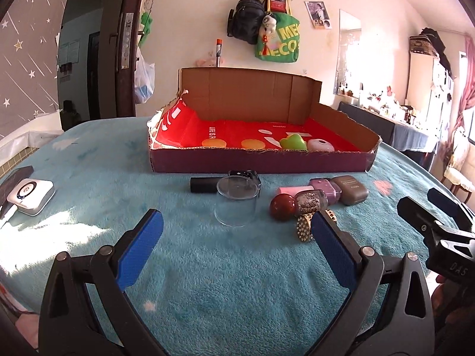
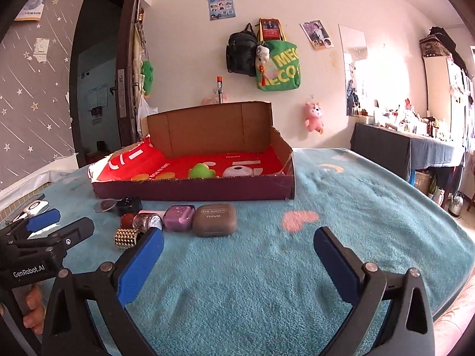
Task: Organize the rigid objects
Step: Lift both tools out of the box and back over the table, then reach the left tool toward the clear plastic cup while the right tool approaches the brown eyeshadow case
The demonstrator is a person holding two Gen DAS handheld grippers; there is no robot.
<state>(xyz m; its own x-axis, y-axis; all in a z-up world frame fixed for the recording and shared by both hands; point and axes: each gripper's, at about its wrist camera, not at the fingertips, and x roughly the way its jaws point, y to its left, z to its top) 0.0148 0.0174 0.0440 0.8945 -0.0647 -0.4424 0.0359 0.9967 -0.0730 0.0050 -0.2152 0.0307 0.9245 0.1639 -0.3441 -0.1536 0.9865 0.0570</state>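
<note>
Both the left gripper (image 1: 237, 231) and right gripper (image 2: 238, 244) are hovering with jaws apart, holding nothing, while small items (a clear cup (image 1: 236, 201), an eyeshadow case (image 2: 215, 219)) are sitting just before the cardboard box (image 2: 193, 188).

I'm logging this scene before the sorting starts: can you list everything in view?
cardboard box: 1, brown, red-lined, far on blanket
green toy: 1, in box
white round item: 1, in box
orange discs: 2, in box
clear cup: 1, before box
black tube: 1, left of cup
eye shadow case: 1, brown
purple case: 1
red ball: 1
studded cylinder: 1, gold
white device: 1, far left
blanket: 1, teal
left hand-held gripper: open
right hand-held gripper: open
</note>
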